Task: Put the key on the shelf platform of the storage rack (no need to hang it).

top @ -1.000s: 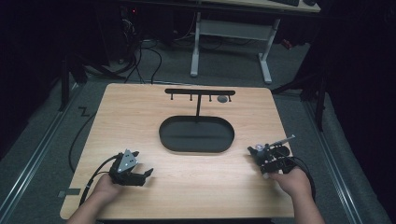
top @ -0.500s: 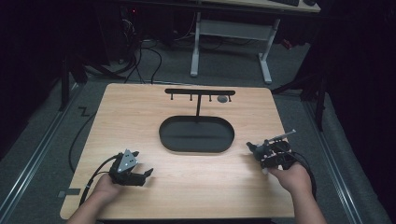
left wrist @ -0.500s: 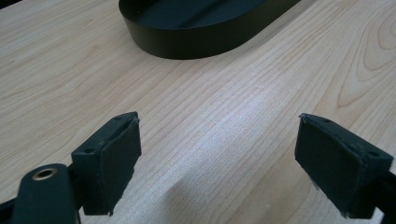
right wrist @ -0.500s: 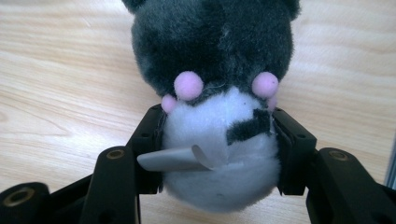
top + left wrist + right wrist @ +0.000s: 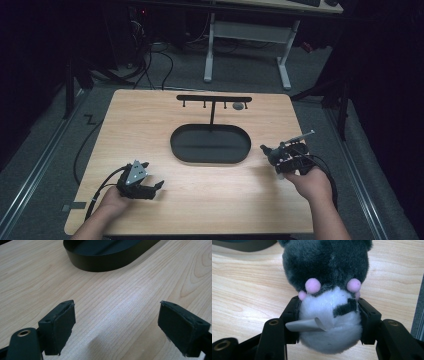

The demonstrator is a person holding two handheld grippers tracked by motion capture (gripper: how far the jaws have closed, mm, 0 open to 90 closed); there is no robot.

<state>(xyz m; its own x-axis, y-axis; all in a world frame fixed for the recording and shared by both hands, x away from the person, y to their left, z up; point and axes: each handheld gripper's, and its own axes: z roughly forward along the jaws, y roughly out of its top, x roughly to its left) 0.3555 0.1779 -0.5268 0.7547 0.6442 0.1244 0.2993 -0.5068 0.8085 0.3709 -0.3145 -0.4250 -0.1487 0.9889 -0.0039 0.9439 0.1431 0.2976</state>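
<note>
At the near left of the wooden bench, the left gripper rests low on the surface in the person's left hand, a grey three-cornered plate on top and a cable trailing off toward the near left edge. In the left gripper view its two black fingers stand wide apart with only bare wood between them, and the dark wall of the tray lies beyond them.

In the middle of the bench sits the black oval tray, shallow and dark inside. Just behind it rises a thin black stand with a crossbar carrying small pegs; a small grey round thing hangs near the bar's right end.

To the right of the tray, near the bench's right edge, the right hand holds the right gripper, which points left toward the tray. In the right gripper view its fingers press on both sides of a plush toy, squeezing its white belly, so the toy is held between them above the wood. The toy has a dark grey fuzzy upper part, pink pom-pom spots, a short black stitched mark on the white, and a pale fabric tag curling out on one side. In the high view the toy is too small and dark to make out at the gripper's tip.
</note>
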